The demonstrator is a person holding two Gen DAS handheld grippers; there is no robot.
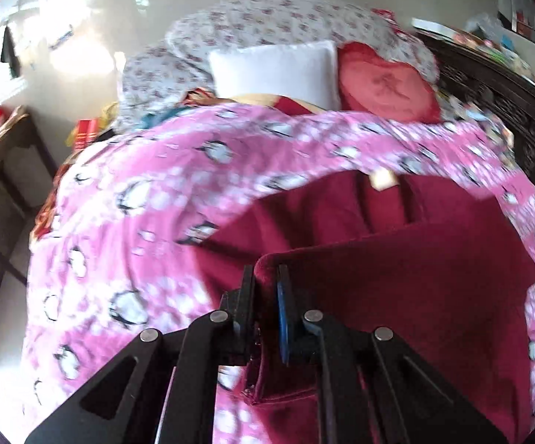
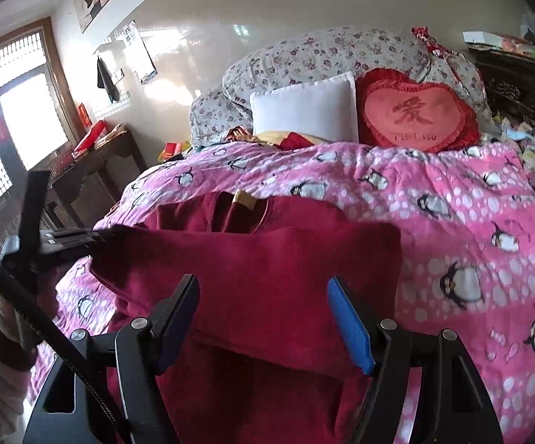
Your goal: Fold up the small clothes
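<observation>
Crimson velvet fills both my views: the garment [image 2: 267, 270] lies on the pink penguin quilt [image 2: 452, 222], its lower part doubled up over the body, with the neckline and a pale label [image 2: 243, 198] showing beyond the fold. My left gripper [image 1: 266, 277] is pinched tight on the folded edge at the garment's left corner, cloth bunched between the black finger [image 1: 247, 296] and the blue pad [image 1: 281, 318], the arm reaching low and level over the quilt. My right gripper [image 2: 263, 318] hangs just above the garment's near half with its jaws spread wide, holding nothing; in its view the left gripper [image 2: 71, 238] comes in from the side, gripping the fold. Behind the quilt sit a white pillow [image 2: 304, 111], a red heart cushion [image 2: 415, 114] and a floral bolster [image 2: 322, 51]
</observation>
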